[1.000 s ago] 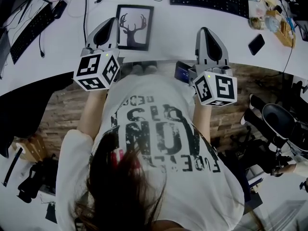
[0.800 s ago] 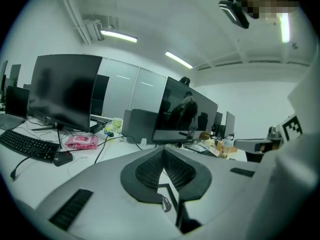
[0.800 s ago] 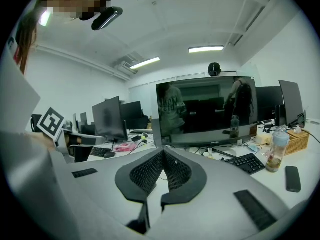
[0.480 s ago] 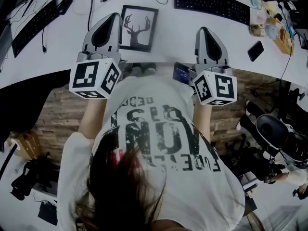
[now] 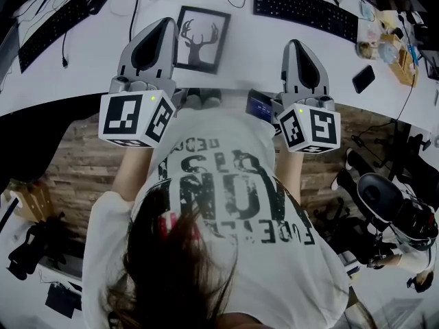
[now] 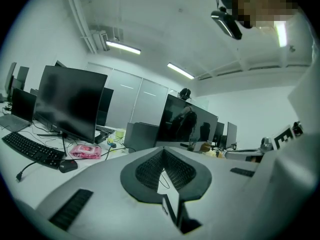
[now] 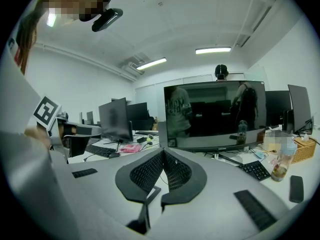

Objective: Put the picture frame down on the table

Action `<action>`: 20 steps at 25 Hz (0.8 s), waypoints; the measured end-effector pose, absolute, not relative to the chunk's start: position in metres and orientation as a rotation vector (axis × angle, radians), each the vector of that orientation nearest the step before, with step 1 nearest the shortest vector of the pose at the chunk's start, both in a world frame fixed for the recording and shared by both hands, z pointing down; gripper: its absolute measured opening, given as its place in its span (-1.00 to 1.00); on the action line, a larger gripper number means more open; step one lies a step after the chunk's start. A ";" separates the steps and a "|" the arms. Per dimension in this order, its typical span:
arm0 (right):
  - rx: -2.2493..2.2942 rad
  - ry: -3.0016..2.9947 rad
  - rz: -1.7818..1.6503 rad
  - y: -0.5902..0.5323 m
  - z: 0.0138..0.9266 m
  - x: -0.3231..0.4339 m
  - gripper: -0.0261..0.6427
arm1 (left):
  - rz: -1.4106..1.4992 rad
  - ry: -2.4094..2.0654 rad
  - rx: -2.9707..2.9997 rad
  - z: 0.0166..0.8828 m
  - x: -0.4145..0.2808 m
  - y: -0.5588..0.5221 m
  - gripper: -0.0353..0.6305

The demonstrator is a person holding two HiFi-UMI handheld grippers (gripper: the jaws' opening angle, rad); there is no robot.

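Note:
The picture frame (image 5: pixel 201 38), black-edged with a deer-head silhouette, lies flat on the white table (image 5: pixel 240 53) in the head view. My left gripper (image 5: pixel 165 22) hovers just left of it, the jaws closed together with nothing between them. My right gripper (image 5: pixel 298 44) hangs over the table's near edge, well to the right of the frame, also shut and empty. In the left gripper view the jaws of the left gripper (image 6: pixel 162 150) meet at their tips. The right gripper (image 7: pixel 163 151) looks the same in the right gripper view. Neither of these two views shows the frame.
A black keyboard (image 5: pixel 305 9) lies beyond the frame, another keyboard (image 5: pixel 48 29) and a mouse (image 5: pixel 98 1) at far left. A phone (image 5: pixel 364 79) and a basket (image 5: pixel 405 46) sit at right. Monitors (image 7: pixel 215 114) stand at the back. An office chair (image 5: pixel 384 197) is on the floor.
The left gripper has shifted slightly forward alongside the frame. The frame stays flat on the table and the right gripper has hardly moved.

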State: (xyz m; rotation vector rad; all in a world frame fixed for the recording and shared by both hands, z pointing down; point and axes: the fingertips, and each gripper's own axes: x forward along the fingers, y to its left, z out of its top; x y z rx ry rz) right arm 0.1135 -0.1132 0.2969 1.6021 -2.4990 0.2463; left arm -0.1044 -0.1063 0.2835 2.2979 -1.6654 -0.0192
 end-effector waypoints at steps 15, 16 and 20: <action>1.560 -2.513 0.270 -0.096 0.300 0.115 -0.92 | 0.034 -1.660 2.268 0.297 -0.092 -0.073 -0.89; 1.553 -2.515 0.273 -0.095 0.301 0.114 -0.92 | 0.035 -1.664 2.266 0.297 -0.093 -0.072 -0.89; 1.520 -2.530 0.277 -0.093 0.305 0.108 -0.92 | 0.044 -1.687 2.269 0.296 -0.095 -0.069 -0.89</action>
